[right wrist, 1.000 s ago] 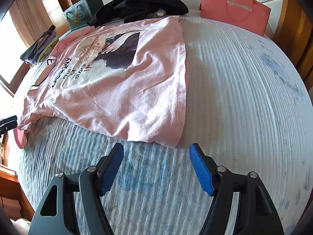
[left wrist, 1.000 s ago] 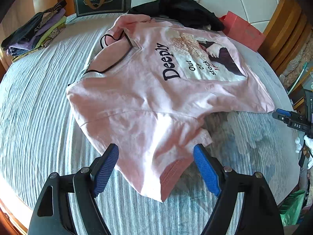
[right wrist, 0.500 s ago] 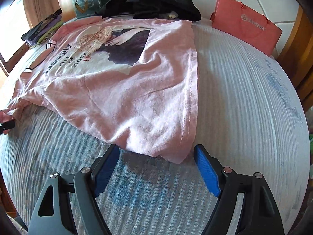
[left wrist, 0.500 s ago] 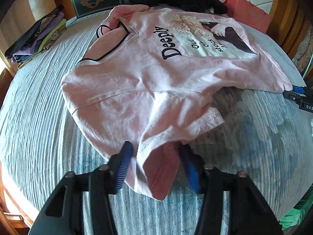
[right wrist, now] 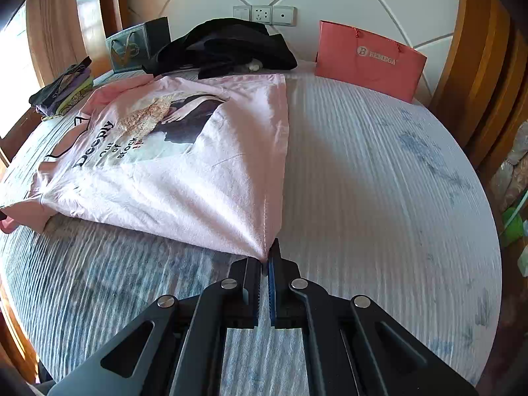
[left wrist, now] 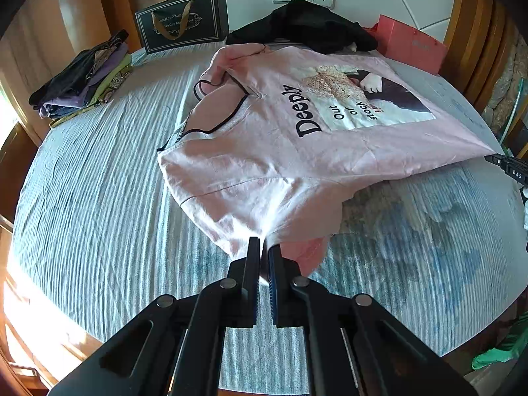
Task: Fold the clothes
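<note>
A pink T-shirt with a "Deeply" print lies face up on the round striped bed. My left gripper is shut on the near sleeve, and the cloth rises in a tent toward it. In the right wrist view the same pink T-shirt spreads to the left, and my right gripper is shut on its near bottom hem corner, with folds fanning out from the pinch. The right gripper's tip shows at the right edge of the left wrist view.
A pile of black clothes lies at the headboard. A red paper bag stands right of it, a dark gift bag left. Folded garments are stacked at the bed's left edge. The bed's right half is bare sheet.
Both grippers went from open to shut: the left closed on the sleeve, the right moved forward and closed on the hem corner. The near edge of the shirt now lifts off the bed.
</note>
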`<control>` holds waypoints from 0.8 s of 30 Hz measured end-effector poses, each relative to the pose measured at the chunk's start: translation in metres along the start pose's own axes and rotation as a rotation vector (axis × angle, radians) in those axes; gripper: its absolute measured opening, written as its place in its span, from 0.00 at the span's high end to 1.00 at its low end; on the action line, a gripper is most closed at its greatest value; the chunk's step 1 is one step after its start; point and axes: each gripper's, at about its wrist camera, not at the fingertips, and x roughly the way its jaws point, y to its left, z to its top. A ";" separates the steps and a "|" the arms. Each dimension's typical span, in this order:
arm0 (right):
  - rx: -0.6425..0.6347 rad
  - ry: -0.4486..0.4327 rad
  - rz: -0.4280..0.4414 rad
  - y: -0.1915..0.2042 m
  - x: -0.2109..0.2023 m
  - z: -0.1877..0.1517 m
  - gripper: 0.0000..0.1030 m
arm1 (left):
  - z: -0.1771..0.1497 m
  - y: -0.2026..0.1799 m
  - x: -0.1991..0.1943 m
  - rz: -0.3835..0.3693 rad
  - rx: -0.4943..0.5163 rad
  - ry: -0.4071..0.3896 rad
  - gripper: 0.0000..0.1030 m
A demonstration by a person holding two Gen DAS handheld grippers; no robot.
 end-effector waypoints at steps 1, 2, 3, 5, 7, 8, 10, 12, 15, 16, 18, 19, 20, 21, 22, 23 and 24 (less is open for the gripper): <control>0.003 -0.006 -0.005 0.000 -0.002 -0.002 0.97 | -0.002 0.001 0.002 -0.002 -0.002 0.006 0.97; 0.006 -0.001 -0.007 0.000 -0.003 -0.004 0.97 | -0.004 0.002 0.004 -0.005 -0.003 0.011 0.97; 0.011 0.007 -0.011 0.000 -0.002 -0.006 0.97 | -0.006 0.003 0.006 -0.007 -0.005 0.017 0.97; 0.021 0.028 -0.007 0.000 0.001 -0.008 0.97 | -0.009 0.001 0.008 -0.018 -0.007 0.013 0.97; 0.029 0.051 0.004 0.000 0.005 -0.011 0.96 | -0.011 -0.001 0.009 -0.030 -0.009 0.005 0.93; 0.031 0.062 0.013 0.001 0.007 -0.012 0.95 | -0.011 -0.002 0.011 -0.030 -0.009 0.003 0.78; 0.035 0.079 0.027 0.002 0.009 -0.015 0.88 | -0.010 -0.005 0.016 -0.029 -0.001 0.002 0.34; 0.035 0.089 0.033 0.002 0.009 -0.018 0.71 | -0.010 -0.011 0.020 -0.044 0.016 0.006 0.22; 0.021 0.091 0.031 0.004 0.009 -0.022 0.54 | -0.009 -0.017 0.027 -0.038 0.017 0.000 0.22; 0.017 0.089 0.033 0.004 0.009 -0.023 0.54 | -0.007 -0.017 0.031 -0.032 0.005 -0.004 0.22; 0.013 0.088 0.039 0.005 0.010 -0.023 0.54 | -0.003 -0.017 0.039 -0.014 -0.019 -0.004 0.24; 0.011 0.095 0.039 0.006 0.012 -0.023 0.54 | -0.001 -0.018 0.044 -0.005 -0.024 0.004 0.25; 0.009 0.103 0.036 0.007 0.015 -0.023 0.54 | 0.001 -0.018 0.050 -0.003 -0.029 0.014 0.26; 0.008 0.110 0.033 0.008 0.018 -0.023 0.54 | 0.001 -0.019 0.054 -0.005 -0.031 0.023 0.27; 0.010 0.113 0.033 0.009 0.020 -0.023 0.53 | 0.001 -0.020 0.055 -0.006 -0.031 0.028 0.30; 0.013 0.115 0.035 0.010 0.023 -0.023 0.51 | 0.000 -0.021 0.056 -0.008 -0.030 0.033 0.39; 0.016 0.119 0.036 0.011 0.026 -0.022 0.49 | 0.000 -0.022 0.058 -0.009 -0.030 0.038 0.48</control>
